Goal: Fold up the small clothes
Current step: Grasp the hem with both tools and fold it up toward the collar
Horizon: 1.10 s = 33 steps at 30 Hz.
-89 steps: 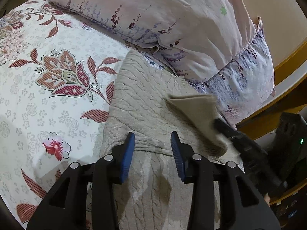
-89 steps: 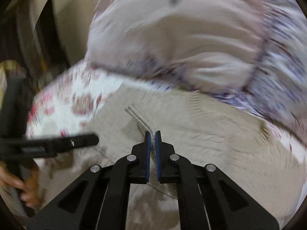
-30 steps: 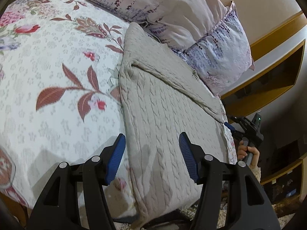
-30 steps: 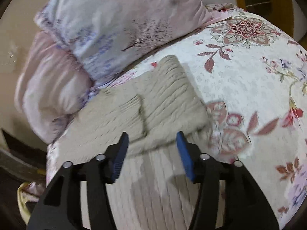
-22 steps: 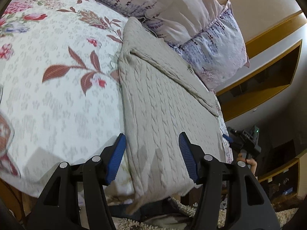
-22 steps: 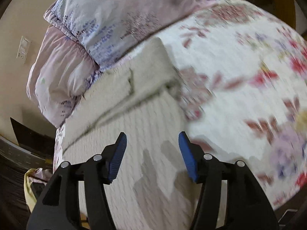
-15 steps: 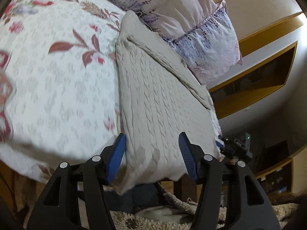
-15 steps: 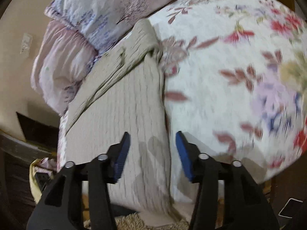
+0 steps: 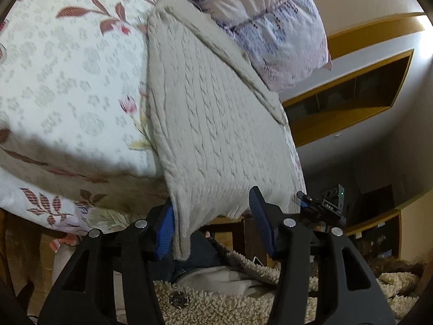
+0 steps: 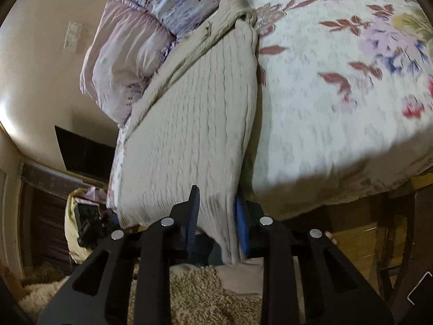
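Change since half a second ago: both grippers have dropped below the bed edge to the hanging hem of the sweater [image 9: 213, 124]; views now tilt upward.

Left gripper [image 9: 212, 226]: fingers wide apart, hem corner hanging between them, touching the left pad.

Right gripper [image 10: 216, 226]: fingers partly apart around the opposite hem corner; cloth lies against the right blue pad, not clamped.

Sweater: beige cable knit, lying flat on the bed [image 9: 54, 62], sleeves folded in, hem over the bed edge.

Surroundings: floral bedsheet [image 10: 338, 86]; lilac pillows [image 9: 273, 27] touching the sweater's far end; wooden shelf [image 9: 351, 92] on the wall; fleece jacket [image 9: 216, 303] below the left gripper.
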Available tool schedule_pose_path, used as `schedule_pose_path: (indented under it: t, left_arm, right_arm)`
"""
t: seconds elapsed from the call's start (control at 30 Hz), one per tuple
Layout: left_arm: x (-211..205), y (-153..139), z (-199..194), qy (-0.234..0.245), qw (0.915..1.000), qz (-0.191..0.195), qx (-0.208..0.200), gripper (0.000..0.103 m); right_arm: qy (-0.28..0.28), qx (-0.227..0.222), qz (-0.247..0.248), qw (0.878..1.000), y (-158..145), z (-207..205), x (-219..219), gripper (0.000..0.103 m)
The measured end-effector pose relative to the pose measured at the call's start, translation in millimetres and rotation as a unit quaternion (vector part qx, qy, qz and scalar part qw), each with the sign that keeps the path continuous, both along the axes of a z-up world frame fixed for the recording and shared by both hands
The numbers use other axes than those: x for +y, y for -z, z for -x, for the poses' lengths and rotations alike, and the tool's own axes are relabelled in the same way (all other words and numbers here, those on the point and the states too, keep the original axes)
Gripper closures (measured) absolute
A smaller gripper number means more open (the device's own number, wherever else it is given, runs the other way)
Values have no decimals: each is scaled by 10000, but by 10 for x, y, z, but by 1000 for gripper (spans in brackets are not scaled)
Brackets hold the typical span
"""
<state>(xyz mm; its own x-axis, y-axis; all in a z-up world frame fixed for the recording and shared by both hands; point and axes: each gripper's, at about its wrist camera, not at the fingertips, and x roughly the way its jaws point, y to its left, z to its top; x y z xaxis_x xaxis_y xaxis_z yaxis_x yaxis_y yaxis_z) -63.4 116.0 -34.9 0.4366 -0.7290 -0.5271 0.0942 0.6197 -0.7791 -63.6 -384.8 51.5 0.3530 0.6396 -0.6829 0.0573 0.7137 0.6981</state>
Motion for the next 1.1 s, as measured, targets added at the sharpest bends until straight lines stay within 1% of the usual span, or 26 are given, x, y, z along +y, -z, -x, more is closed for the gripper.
schedule_pose_path:
  t: [0.07,0.1,0.17,0.23,0.27,0.4,0.5,0.53,0.6,0.77,0.9,1.1]
  left_arm:
    - [-49,28,-16,63,10000,-32,48,59]
    - [-74,42,-16,95,9999,-73,70,63]
    - [-114,44,-9,144,9998,-149,81,81]
    - [-130,11,-2,165,9997,-184,15,91]
    - [-132,-21,-7,160,9996,-211,-36,94]
    - [-129,-215,-73,66,9987,-372,-341,96]
    - [-95,-375,-143,-48,9970,-520,-568,96]
    - [-67,-434,-165,-102,9961,-589,-650,96]
    - [-38,-560,-257,-236,9937,-729,-813,97]
    - [1,-794,-507,-581,9854,-1125,-1140,97]
    - [11,-936,-736,-784,9782,-1400,-1318,97]
    - [26,-1132,-1054,-903,9721,-1494,-1565,97]
  right_arm:
    - [-117,28,61,9999,3,38,43,83]
    - [-224,20,119,9997,-7,51,83,91]
    - [-332,-73,270,9991,-74,57,146,94]
    - [-373,-220,330,9985,-174,44,190,95]
    - [-356,-333,360,9982,-247,27,197,95]
    - [-131,-826,608,9946,-559,-37,152,95]
    - [118,-1309,1012,9862,-800,-126,143,95]
    - [226,-1527,1220,9804,-883,-171,138,95]
    - [308,-1760,1449,9732,-962,-241,161,96]
    - [452,-2459,2083,9456,-1162,-475,302,96]
    - [537,-2825,2413,9269,-1288,-639,418,96]
    - [683,-3034,2606,9140,-1402,-886,507,96]
